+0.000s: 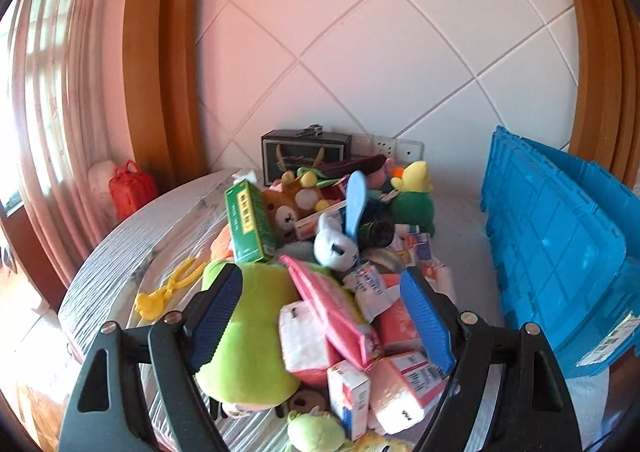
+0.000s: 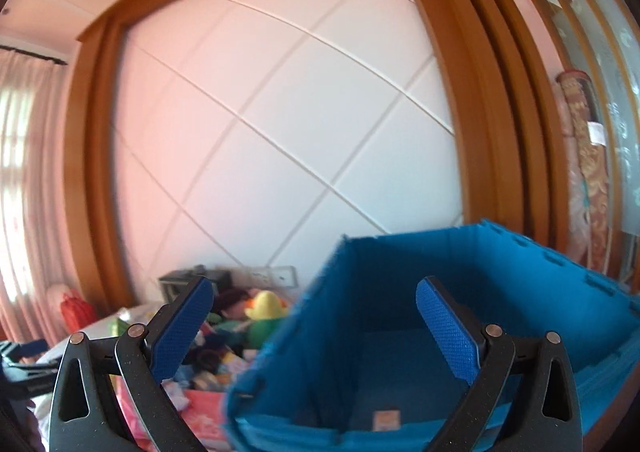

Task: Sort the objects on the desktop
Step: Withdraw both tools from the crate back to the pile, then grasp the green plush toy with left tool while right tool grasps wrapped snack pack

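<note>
A heap of toys and boxes lies on the table in the left wrist view. It holds a green plush point(image 1: 256, 328), a pink pouch point(image 1: 332, 308), small pink-and-white medicine boxes point(image 1: 404, 384), a white-and-blue rabbit plush point(image 1: 340, 236) and a green box point(image 1: 248, 228). My left gripper point(image 1: 324, 316) is open and empty above the pink pouch. A blue crate point(image 1: 560, 252) stands to the right. My right gripper point(image 2: 316, 332) is open and empty above the crate's point(image 2: 440, 292) left rim; a small box point(image 2: 386, 420) lies inside.
A yellow plastic clip point(image 1: 168, 292) lies on the striped tablecloth point(image 1: 140, 236) to the left. A black box point(image 1: 304, 156) and wall sockets point(image 1: 400, 148) stand at the back. A yellow-headed green plush point(image 1: 416, 192) sits behind. A red case point(image 1: 132, 188) stands beyond the table's left edge.
</note>
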